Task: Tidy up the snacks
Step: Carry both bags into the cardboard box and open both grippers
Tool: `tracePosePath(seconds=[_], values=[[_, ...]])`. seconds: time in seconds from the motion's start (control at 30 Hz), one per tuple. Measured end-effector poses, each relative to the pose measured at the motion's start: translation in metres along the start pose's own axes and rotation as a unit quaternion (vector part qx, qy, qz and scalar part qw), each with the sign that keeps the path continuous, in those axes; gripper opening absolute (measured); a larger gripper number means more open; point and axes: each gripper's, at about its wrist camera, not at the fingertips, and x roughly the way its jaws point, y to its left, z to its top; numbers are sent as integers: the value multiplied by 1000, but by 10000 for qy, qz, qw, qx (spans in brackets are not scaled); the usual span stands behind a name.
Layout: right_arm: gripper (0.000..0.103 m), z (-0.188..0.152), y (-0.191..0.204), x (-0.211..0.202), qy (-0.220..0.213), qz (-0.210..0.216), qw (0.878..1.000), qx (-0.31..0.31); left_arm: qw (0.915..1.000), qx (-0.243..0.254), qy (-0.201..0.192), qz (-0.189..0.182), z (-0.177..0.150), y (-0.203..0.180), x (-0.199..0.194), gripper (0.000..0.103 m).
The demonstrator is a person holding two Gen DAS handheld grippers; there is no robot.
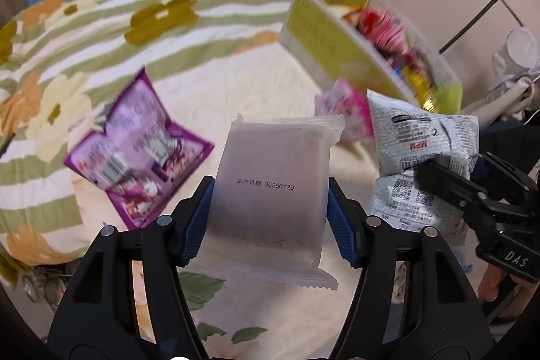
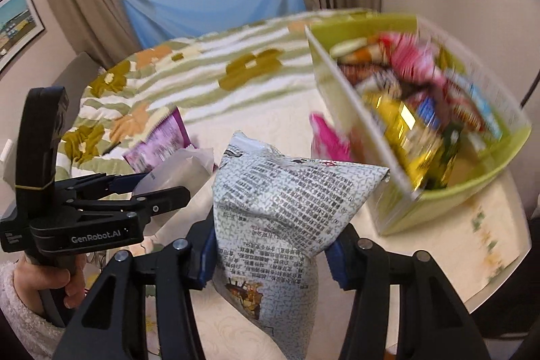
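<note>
The left hand-held gripper point(image 1: 270, 218) is clamped across a light, soft white packet point(image 1: 273, 188), the right hand-held gripper point(image 2: 270, 248) pinching a crinkly printed bag point(image 2: 280, 201) mid-body, both crushable.

Two grippers, each one pinching a snack pack.

The left gripper point(image 1: 271, 208) points down and away, and its blue pads point(image 1: 199, 218) press both sides of a white packet point(image 1: 273, 188). The right gripper point(image 2: 270, 253) tilts down too, with its jaws squeezing a speckled bag point(image 2: 280, 208) in the middle. At the near left, a hand point(image 2: 50, 279) in a fuzzy white sleeve point(image 2: 20, 323) grips the left gripper's handle.
</note>
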Motion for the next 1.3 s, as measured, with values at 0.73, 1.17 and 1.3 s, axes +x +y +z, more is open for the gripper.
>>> tracePosePath(seconds=[0.73, 1.17, 1.3], values=[[49, 112, -200, -83, -705, 211, 9964, -412, 9968, -361, -705, -114, 141, -184, 43, 61], [49, 127, -254, -65, -460, 767, 9931, -754, 9888, -925, -793, 861, 125, -210, 67, 100], [49, 133, -250, -55, -341, 1048, 9897, -910, 9828, -1121, -862, 1188, 109, -201, 60, 100]])
